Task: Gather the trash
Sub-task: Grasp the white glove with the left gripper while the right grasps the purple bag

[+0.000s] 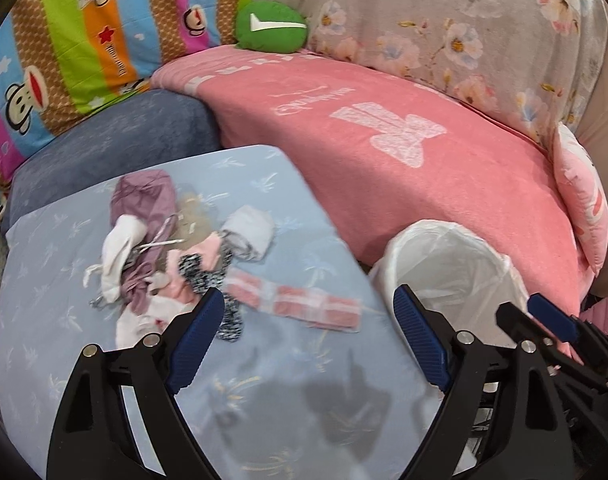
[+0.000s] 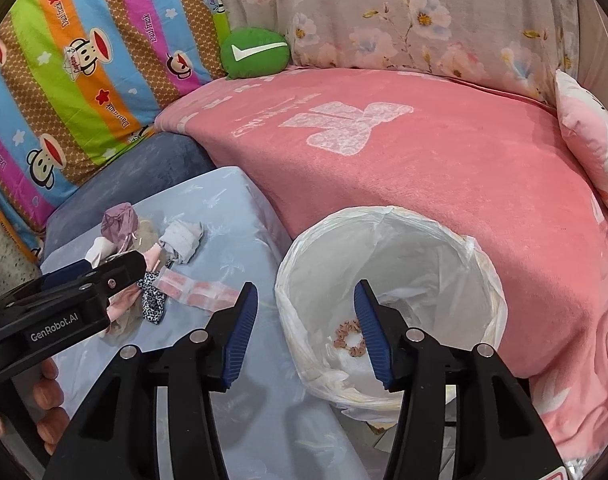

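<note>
The left gripper hangs released just short of the trash pile, nearer than the right. The right gripper, also released, hovers by the bin.

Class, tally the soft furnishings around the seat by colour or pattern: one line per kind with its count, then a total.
Striped monkey-print quilt: 1
Pink blanket: 1
Grey floral cover: 1
Green cushion: 1
Pink pillow: 1
Light blue patterned cover: 1
Total: 6
</note>
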The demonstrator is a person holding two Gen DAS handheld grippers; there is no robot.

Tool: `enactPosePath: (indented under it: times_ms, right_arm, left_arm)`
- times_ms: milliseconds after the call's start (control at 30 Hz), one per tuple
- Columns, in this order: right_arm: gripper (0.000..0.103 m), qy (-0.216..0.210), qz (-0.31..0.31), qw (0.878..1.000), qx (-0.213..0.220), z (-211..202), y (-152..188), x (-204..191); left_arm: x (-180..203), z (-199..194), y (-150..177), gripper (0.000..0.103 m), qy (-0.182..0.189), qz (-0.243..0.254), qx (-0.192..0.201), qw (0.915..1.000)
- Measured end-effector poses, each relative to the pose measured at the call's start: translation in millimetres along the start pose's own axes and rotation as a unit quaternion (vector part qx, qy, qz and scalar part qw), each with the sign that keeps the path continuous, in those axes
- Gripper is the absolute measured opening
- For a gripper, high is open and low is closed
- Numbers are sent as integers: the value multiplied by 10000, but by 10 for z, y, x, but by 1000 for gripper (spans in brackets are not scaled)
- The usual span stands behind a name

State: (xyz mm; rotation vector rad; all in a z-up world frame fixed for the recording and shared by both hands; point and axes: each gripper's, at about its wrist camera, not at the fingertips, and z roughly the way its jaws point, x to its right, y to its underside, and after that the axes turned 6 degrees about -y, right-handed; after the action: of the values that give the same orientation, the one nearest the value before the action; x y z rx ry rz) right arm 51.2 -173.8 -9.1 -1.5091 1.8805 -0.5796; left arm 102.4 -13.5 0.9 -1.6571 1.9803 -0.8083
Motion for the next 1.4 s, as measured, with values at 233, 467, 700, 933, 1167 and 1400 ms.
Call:
enactPosePath:
  times_ms: [233,467,700,933,1167,1400]
  right_arm:
    - [50,-169,-106,9997,-160,108,28,-215]
    - [50,-350,-368,9982,-307,255,35,-565]
    - [50,-543,-615,9955,-471,457,45,-936]
    - [50,-781,-738,9920,-663,750,-10,-1330]
    - [50,-992,-903,9874,-834,1041,-62,-1734]
    - [48,-1388,-953,9790,-1148,1349,-37,-2055]
  left_arm:
    - [-484,79,115,83,-256,-391,-178,9987]
    - [-919,115,172,83,-430,-692,-260,9963]
    - [-1390,192,80,83,-544,-1021,-268,9929]
    - [-1754,450,-53,82,-418,-1205,-397,9910]
    - [-1925,697,-135,63,80,-1444,-636,9874]
    - [-1999,783,-128,17,655,-1517,-787,9831]
